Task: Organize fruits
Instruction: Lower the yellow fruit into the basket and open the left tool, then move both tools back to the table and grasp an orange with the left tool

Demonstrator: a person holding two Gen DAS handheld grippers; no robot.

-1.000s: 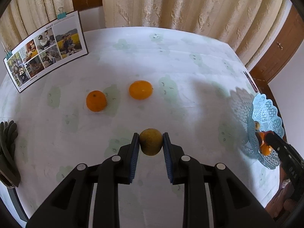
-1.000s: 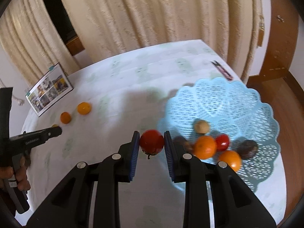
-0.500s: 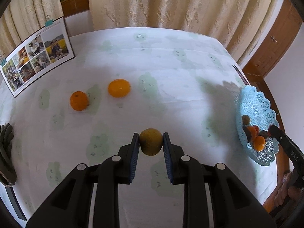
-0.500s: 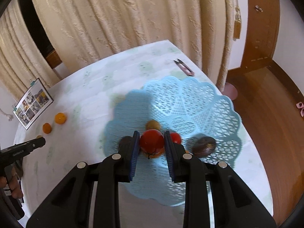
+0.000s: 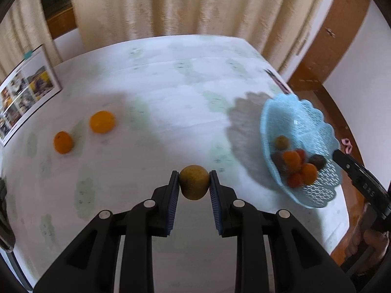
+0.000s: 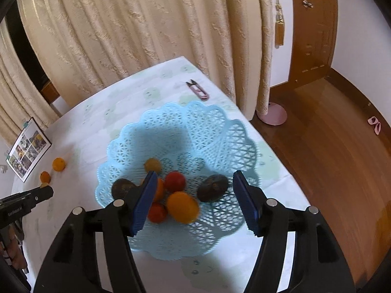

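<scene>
The round yellow-brown fruit (image 5: 194,182) sat clamped in the left gripper (image 5: 193,187) above the table's near edge. The right gripper (image 6: 193,201), jaws just opened and empty, hung over the pale-blue lattice plastic basket (image 6: 212,131) at the right edge, probably having dropped the red tomato (image 6: 174,182). Next: carry the fruit basketward.
</scene>
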